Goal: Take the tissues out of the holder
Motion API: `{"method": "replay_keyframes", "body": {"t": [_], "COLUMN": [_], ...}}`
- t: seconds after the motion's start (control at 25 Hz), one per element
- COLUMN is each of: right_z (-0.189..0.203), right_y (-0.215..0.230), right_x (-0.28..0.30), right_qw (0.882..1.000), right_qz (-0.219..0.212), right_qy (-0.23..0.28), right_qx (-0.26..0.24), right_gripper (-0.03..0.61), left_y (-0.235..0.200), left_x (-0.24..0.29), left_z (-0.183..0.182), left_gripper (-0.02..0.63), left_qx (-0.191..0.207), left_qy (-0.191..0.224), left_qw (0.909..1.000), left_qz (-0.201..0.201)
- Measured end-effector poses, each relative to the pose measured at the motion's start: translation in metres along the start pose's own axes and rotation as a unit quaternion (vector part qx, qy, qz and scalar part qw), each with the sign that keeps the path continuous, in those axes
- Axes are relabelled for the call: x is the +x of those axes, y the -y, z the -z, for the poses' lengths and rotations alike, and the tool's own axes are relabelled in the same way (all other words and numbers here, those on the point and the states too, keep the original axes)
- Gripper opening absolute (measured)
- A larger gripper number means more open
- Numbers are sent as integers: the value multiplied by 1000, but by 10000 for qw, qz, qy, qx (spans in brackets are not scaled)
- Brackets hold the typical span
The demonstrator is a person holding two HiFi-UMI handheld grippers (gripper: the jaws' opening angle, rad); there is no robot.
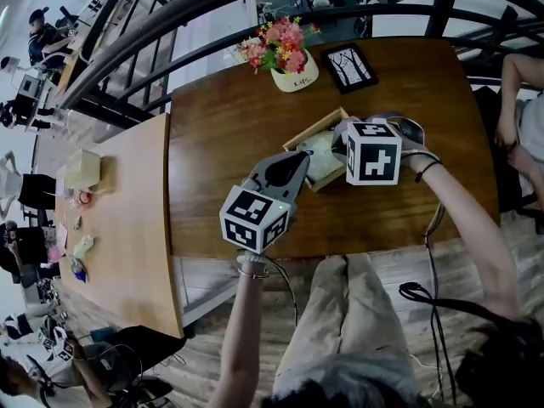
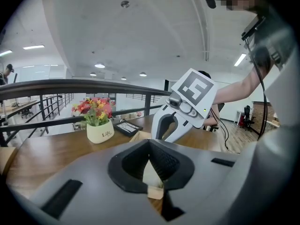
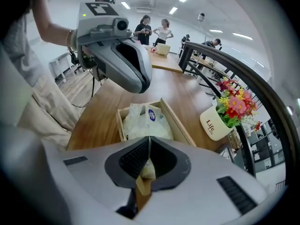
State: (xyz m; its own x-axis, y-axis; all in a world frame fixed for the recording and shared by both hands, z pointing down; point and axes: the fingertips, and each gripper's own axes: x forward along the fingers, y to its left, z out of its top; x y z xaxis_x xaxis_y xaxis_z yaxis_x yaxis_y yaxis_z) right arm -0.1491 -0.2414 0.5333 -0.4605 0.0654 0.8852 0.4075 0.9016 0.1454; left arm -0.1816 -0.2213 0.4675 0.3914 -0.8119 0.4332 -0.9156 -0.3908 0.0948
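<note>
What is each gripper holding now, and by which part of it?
Both seem shut on the tissue pack in the wooden holder: the right gripper pinches the wrapper at one end, the left gripper at the other end.

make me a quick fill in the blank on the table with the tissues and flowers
1. The tissues lie inside a ____ holder.
2. The round sticker on the tissues is ____.
3. The white pot holding the flowers reads ____.
4. The frame beside the pot is ____.

Missing words: wooden; blue; Life; black
</note>
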Motion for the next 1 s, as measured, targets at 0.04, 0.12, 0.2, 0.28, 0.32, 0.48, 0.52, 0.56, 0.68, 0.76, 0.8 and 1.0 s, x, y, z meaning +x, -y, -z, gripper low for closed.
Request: {"method": "replay_keyframes", "body": {"t": [0.04, 0.12, 0.2, 0.28, 0.32, 0.48, 0.52, 0.56, 0.68, 0.76, 0.8, 1.0], "right_z": [0, -1, -4, -9, -13, -20, -21, -22, -27, -31, -33, -42], "right_y": [1, 5, 7, 8, 9, 11, 11, 11, 11, 12, 13, 16], "right_x": [-2, -8, -16, -25, -29, -43, -47, -51, -62, -69, -74, -101], "right_qw": [10000, 9998, 9997, 9993, 9991, 9984, 9980, 9976, 9966, 9961, 9956, 9920], "right_qz": [-30, -31, 12, 70, 104, 249, 273, 297, 372, 432, 460, 639], "right_qy": [53, 129, 207, 325, 377, 492, 546, 605, 712, 757, 796, 1050], "right_qx": [76, 146, 150, 158, 155, 128, 146, 164, 170, 155, 162, 287], "right_gripper": [12, 12, 12, 12, 12, 12, 12, 12, 12, 12, 12, 12], "left_y": [-1, -3, -4, -3, -2, 0, 1, 2, 1, -1, -2, 0], "left_x": [-1, -2, -3, -7, -9, -15, -17, -19, -24, -28, -29, -36], "left_z": [0, -1, -3, -6, -8, -12, -14, -16, -23, -29, -33, -53], "left_gripper": [8, 8, 8, 8, 8, 8, 8, 8, 8, 8, 8, 8], "left_qx": [-10, -26, -40, -64, -76, -47, -37, -26, 30, 63, 80, 193], "left_qy": [3, 12, 31, 80, 111, 160, 177, 204, 279, 326, 362, 538], "left_qw": [10000, 10000, 10000, 9999, 9999, 9998, 9998, 9997, 9995, 9993, 9991, 9982], "left_qz": [-19, -49, -75, -102, -109, -112, -122, -133, -161, -177, -181, -173]}}
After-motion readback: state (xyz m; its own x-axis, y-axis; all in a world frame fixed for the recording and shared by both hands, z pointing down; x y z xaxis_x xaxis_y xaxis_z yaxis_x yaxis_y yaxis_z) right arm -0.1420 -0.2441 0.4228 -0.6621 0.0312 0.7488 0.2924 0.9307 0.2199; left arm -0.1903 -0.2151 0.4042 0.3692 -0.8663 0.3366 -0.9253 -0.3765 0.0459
